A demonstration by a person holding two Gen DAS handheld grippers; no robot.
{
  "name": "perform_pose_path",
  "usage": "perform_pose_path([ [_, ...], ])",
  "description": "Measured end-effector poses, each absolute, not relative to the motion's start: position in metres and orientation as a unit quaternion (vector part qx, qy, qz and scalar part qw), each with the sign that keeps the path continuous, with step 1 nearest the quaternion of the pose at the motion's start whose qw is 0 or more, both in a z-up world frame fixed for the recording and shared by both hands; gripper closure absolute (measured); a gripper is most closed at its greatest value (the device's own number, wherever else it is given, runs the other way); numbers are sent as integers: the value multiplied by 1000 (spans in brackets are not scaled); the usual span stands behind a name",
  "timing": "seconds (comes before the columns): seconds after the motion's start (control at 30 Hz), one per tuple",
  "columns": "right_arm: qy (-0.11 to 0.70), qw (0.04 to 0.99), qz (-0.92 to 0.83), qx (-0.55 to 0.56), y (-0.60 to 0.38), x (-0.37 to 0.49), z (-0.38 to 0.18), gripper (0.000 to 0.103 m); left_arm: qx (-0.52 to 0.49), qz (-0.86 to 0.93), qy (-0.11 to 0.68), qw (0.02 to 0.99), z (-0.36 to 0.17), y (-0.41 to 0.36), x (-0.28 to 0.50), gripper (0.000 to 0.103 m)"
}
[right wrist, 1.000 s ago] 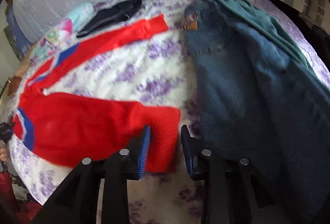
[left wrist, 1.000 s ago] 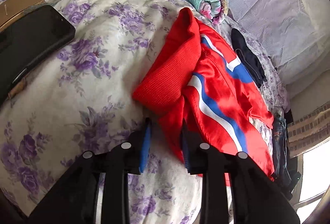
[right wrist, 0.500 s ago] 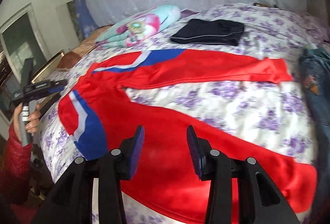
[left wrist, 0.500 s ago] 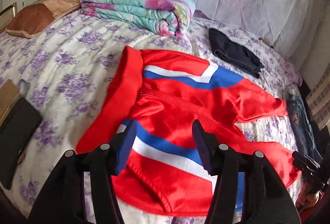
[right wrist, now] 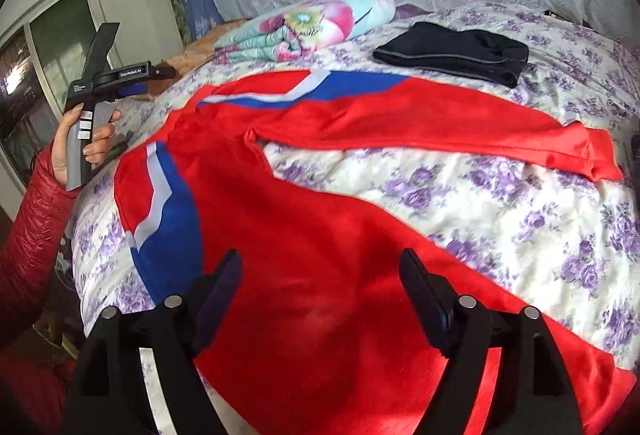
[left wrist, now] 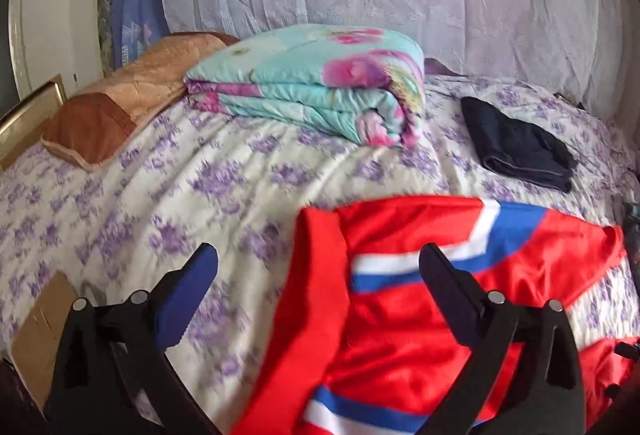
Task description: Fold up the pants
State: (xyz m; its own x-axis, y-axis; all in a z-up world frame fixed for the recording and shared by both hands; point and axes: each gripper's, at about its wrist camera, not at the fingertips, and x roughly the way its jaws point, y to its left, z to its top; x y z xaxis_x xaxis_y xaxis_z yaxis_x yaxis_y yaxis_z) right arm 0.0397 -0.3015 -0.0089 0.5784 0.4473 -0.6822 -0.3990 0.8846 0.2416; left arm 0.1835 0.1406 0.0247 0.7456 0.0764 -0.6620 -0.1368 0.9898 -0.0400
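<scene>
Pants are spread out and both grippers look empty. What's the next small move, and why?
Probably bring the right gripper down onto the near leg of the red pants to lift it over the far leg. Both it and the left gripper have just been opening, with nothing between their jaws, and the legs lie splayed apart.

Red pants (right wrist: pixel 340 235) with blue and white stripes lie on a white bedspread (left wrist: pixel 200 203) printed with purple flowers. A folded quilt (left wrist: pixel 320 87) is turquoise with pink blooms. A folded garment (right wrist: pixel 460 53) is black. A pillow (left wrist: pixel 120 99) is tan and brown. A sleeve (right wrist: pixel 28 235) is red.
</scene>
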Motion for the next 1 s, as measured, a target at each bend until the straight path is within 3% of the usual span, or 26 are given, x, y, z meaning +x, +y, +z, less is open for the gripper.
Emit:
perform_pose_path([
  [0.27, 431, 868, 231, 85, -304, 67, -40, 4, -184, -11, 459, 869, -63, 186, 266, 7],
  [0.33, 432, 868, 230, 81, -302, 68, -40, 3, -189, -24, 452, 871, -64, 187, 263, 8],
  [0.37, 435, 868, 229, 76, -300, 68, -40, 3, -191, -50, 442, 875, -61, 186, 261, 14],
  [0.4, 442, 865, 227, 70, -298, 70, -36, 3, -194, -64, 438, 876, -62, 184, 259, 28],
  [0.57, 402, 862, 296, 86, -293, 104, 24, 4, -186, -75, 442, 875, -66, 178, 260, 54],
  [0.67, 376, 878, 298, 5, -279, 148, 42, 3, -185, -74, 438, 877, -65, 177, 261, 55],
  [0.77, 374, 885, 263, -91, -264, 206, 27, 4, -194, -78, 435, 876, -63, 180, 261, 55],
  [1.0, 415, 858, 278, -120, -240, 313, -21, 28, -207, -86, 436, 872, -65, 183, 262, 55],
])
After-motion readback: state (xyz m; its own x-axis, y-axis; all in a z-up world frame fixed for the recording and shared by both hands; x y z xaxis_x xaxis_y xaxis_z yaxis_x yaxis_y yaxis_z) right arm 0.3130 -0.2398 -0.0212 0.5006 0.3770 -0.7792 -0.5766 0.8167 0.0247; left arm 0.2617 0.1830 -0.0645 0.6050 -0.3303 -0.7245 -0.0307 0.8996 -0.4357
